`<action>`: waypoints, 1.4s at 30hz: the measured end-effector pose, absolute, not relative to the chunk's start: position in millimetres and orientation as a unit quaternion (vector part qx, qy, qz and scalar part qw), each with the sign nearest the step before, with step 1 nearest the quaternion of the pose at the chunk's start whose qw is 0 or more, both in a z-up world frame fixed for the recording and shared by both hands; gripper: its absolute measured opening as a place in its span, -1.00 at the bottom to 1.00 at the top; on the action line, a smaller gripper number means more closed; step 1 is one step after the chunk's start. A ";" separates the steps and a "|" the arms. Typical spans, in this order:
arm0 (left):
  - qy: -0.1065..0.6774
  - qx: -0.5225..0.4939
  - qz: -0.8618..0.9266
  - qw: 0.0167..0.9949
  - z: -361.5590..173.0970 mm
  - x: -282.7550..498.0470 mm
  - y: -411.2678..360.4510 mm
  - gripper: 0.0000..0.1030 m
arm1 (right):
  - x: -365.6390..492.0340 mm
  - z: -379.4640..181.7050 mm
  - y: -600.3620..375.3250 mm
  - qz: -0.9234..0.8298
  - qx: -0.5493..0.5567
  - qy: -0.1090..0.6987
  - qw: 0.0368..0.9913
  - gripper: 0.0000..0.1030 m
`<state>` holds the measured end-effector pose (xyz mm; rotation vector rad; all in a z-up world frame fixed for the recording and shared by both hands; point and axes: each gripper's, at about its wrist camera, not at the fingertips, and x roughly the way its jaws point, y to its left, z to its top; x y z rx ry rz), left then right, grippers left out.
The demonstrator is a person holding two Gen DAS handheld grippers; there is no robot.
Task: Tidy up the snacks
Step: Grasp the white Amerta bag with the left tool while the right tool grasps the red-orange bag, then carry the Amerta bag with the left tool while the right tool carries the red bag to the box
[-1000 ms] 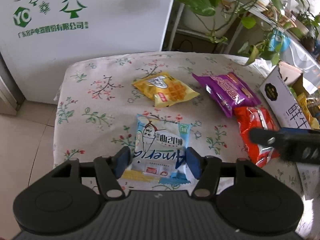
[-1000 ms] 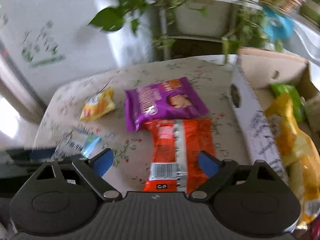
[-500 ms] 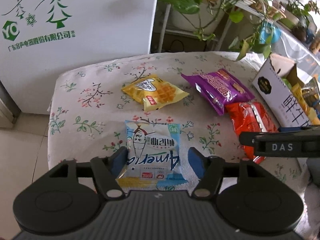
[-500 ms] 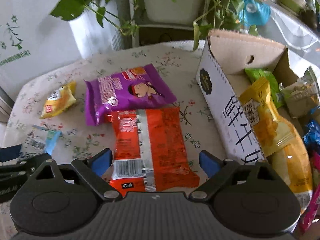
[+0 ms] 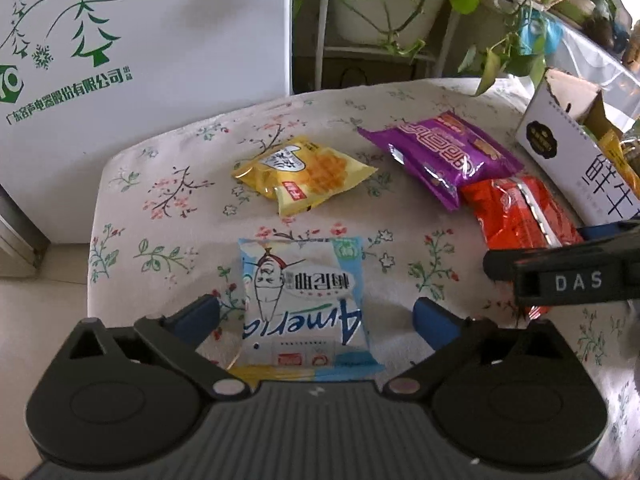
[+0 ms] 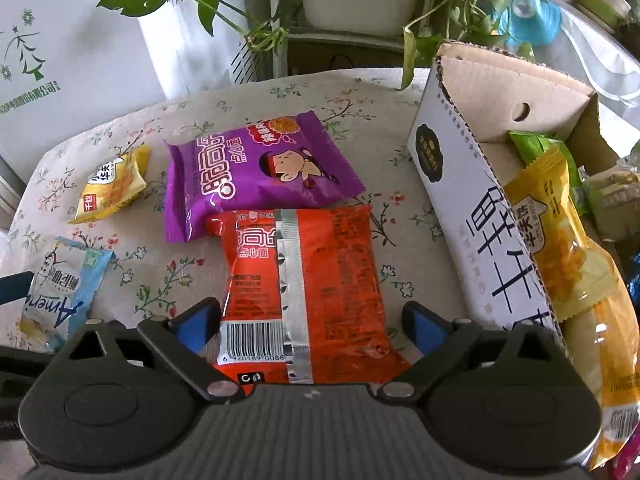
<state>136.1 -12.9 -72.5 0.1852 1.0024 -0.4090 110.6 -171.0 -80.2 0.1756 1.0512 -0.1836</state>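
A light blue snack packet (image 5: 300, 292) lies flat on the flowered tablecloth (image 5: 168, 200). My left gripper (image 5: 318, 314) straddles it, jaws opening wide, with both blue pads clear of its edges. An orange packet (image 6: 312, 264) lies seam-up between the fingers of my right gripper (image 6: 312, 320). Those jaws are opening too, and the pads do not press on it. A purple packet (image 6: 256, 172) lies just beyond the orange one, overlapping its top edge. A small yellow waffle packet (image 6: 112, 188) sits at the far left.
An open white cardboard box (image 6: 472, 216) stands at the table's right edge, with yellow and green snack bags inside. Potted plants on a rack and a white appliance stand behind the table. The table's left edge drops to a tiled floor (image 5: 40, 320).
The left jaws have spread wide and let go of the light blue packet, which now rests on the cloth. The right gripper has sunk closer to the orange packet, its jaws slightly wider.
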 end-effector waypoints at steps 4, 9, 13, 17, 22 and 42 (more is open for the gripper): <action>0.474 0.089 -0.192 0.855 -73.1 134.5 -12.9 0.99 | 111.4 -80.3 -171.2 -0.084 0.083 0.502 0.857 0.96; 0.477 0.087 -0.187 0.854 -72.9 135.5 -13.9 0.99 | 111.7 -79.9 -171.8 -0.083 0.084 0.503 0.856 0.96; 0.483 0.081 -0.175 0.854 -70.8 137.9 -14.6 0.90 | 111.3 -78.5 -174.3 -0.081 0.088 0.501 0.857 0.88; 0.479 0.071 -0.168 0.859 -65.9 141.6 -9.8 0.48 | 110.0 -73.9 -177.5 -0.084 0.091 0.495 0.860 0.65; 0.478 0.058 -0.148 0.864 -60.4 144.7 -2.5 0.00 | 107.3 -69.7 -181.1 -0.074 0.101 0.492 0.861 0.48; 0.434 0.012 -0.125 0.892 -16.0 130.8 -0.4 -0.05 | 81.7 -24.4 -181.5 -0.009 0.121 0.455 0.882 0.47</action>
